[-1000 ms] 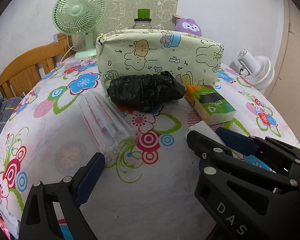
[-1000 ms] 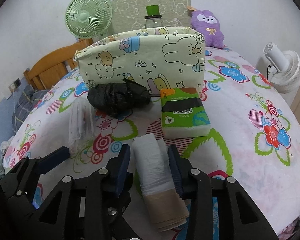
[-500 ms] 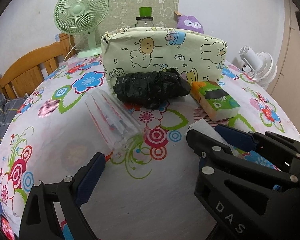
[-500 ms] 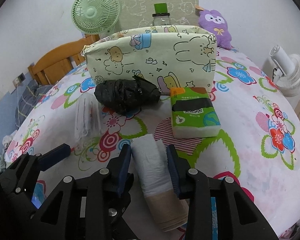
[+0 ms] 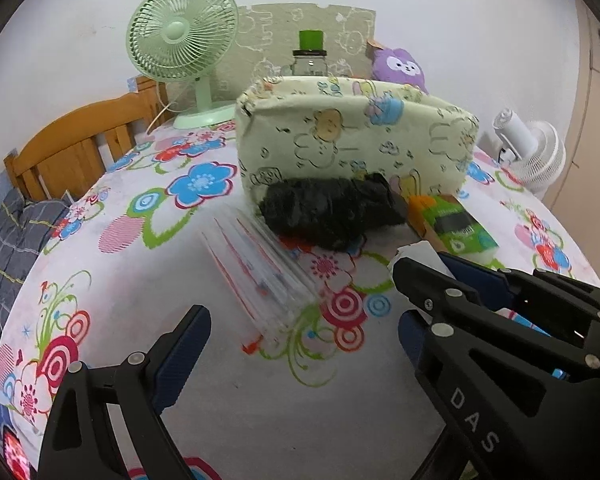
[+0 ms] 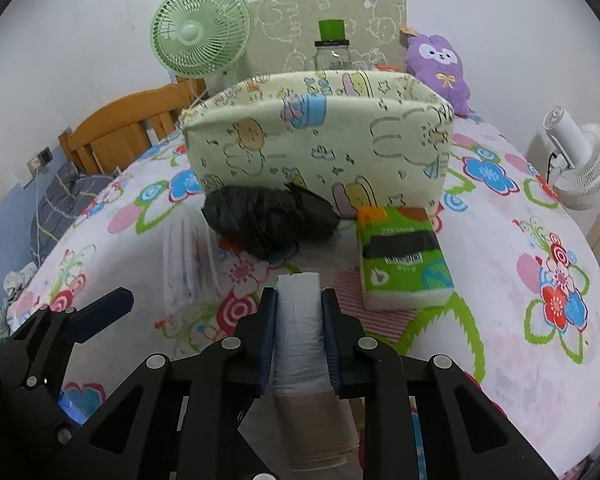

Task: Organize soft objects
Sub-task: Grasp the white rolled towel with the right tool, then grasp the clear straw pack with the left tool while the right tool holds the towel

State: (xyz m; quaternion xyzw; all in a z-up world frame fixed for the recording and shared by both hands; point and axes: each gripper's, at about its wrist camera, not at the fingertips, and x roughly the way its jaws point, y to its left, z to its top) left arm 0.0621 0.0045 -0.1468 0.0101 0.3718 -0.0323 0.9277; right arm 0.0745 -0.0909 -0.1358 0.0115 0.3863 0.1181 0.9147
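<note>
My right gripper point(image 6: 299, 302) is shut on a white roll of plastic bags point(image 6: 299, 336) and holds it lifted off the flowered table. My left gripper point(image 5: 300, 328) is open and empty, low over the table just short of a clear plastic pack point(image 5: 260, 276). Beyond lie a black bag bundle point(image 6: 268, 218) and a green tissue pack point(image 6: 404, 268), in front of a pale green cartoon-print fabric bin point(image 6: 320, 140). The roll's tip point(image 5: 418, 252) and the right gripper show at the right of the left wrist view.
A green desk fan point(image 6: 200, 36), a jar with a green lid point(image 6: 332, 48) and a purple plush toy point(image 6: 440, 68) stand behind the bin. A white fan point(image 6: 584, 160) is at the far right. A wooden bed frame point(image 5: 72, 148) lies beyond the table's left edge.
My right gripper closed tighter on the white roll and lifted it, turning it upright in view. Both grippers moved slightly forward toward the bin.
</note>
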